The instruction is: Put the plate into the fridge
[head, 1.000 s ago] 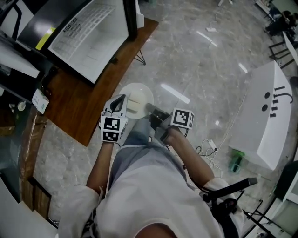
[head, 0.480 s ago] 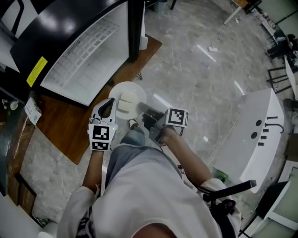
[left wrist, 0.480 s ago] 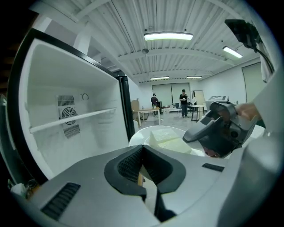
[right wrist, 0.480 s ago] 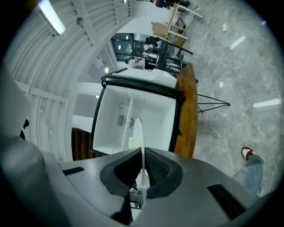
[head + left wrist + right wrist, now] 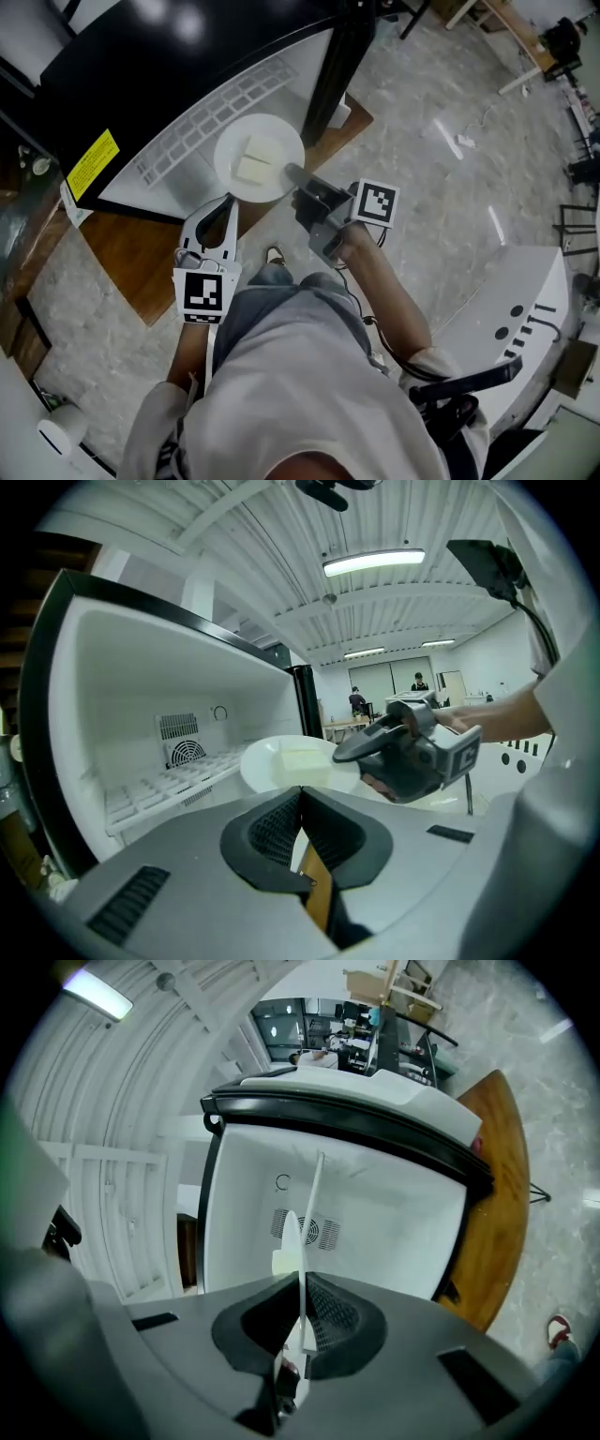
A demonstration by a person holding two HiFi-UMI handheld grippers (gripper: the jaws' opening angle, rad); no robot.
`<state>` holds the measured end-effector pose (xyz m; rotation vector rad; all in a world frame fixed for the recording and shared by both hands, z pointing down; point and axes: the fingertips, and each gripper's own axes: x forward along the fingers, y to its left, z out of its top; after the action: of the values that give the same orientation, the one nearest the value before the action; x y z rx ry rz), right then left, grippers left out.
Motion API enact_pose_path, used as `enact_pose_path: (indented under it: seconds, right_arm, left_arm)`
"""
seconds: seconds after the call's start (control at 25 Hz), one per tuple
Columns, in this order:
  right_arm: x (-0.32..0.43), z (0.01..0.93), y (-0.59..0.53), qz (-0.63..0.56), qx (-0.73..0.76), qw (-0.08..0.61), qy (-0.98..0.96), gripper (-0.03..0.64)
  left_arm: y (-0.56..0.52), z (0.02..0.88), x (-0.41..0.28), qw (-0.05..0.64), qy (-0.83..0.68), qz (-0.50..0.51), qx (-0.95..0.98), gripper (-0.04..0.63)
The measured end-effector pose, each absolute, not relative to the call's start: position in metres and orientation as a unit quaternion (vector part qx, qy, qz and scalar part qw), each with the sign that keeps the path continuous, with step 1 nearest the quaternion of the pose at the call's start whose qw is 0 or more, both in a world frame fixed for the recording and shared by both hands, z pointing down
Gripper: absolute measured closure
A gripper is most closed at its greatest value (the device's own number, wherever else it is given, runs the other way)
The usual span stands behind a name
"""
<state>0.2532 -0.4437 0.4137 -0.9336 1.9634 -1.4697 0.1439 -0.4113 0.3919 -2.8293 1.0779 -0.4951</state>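
plate (image 5: 255,157) held at the open fridge (image 5: 187,141)
right gripper (image 5: 293,176) clamps its rim farthest from the fridge; left gripper (image 5: 225,206) clenched, empty.

I read the head view from above the person's head, facing steeply down: the torso (image 5: 309,394) fills 6 o'clock, the open fridge (image 5: 202,117) sits at 11 o'clock and the floor (image 5: 441,187) at 3 o'clock.

The left gripper view sits just behind the left hand-held gripper (image 5: 300,799) and faces roughly level along its jaws, with the fridge interior close at 9 o'clock.

The right gripper view rides on the right hand-held gripper (image 5: 300,1307), rolled about a quarter turn so that floor lies at 3 o'clock. It faces straight into the fridge at close range.

All three views share the plate (image 5: 225,159) and the fridge cavity. Both gripper views share the rear fan grille (image 5: 187,752).
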Motion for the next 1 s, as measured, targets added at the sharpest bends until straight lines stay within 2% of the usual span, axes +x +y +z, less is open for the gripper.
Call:
enact_pose_path:
  seconds: [0.24,0.48,0.84,0.96,1.0]
  right_arm:
    - [0.222,0.389,-0.499,-0.588,-0.280,0.286,0.703,0.592]
    - [0.183,0.395,-0.530,-0.619,-0.272,0.236,0.698,0.592]
    - [0.174,0.386,-0.547,-0.625,-0.264,0.241,0.694,0.589]
    - [0.176,0.382,-0.549,-0.622,-0.257,0.237,0.701,0.578]
    - [0.175,0.378,-0.548,-0.619,-0.248,0.234,0.707,0.546]
  left_arm:
    - [-0.416,0.405,0.163,0.041,0.334,-0.175,-0.925,0.578]
    - [-0.451,0.390,0.169,0.057,0.379,-0.153,-0.911,0.578]
    - [-0.484,0.385,0.163,0.060,0.422,-0.143,-0.893,0.578]
    - [-0.490,0.384,0.163,0.054,0.428,-0.134,-0.892,0.578]
    - [-0.493,0.382,0.163,0.052,0.433,-0.129,-0.891,0.578]
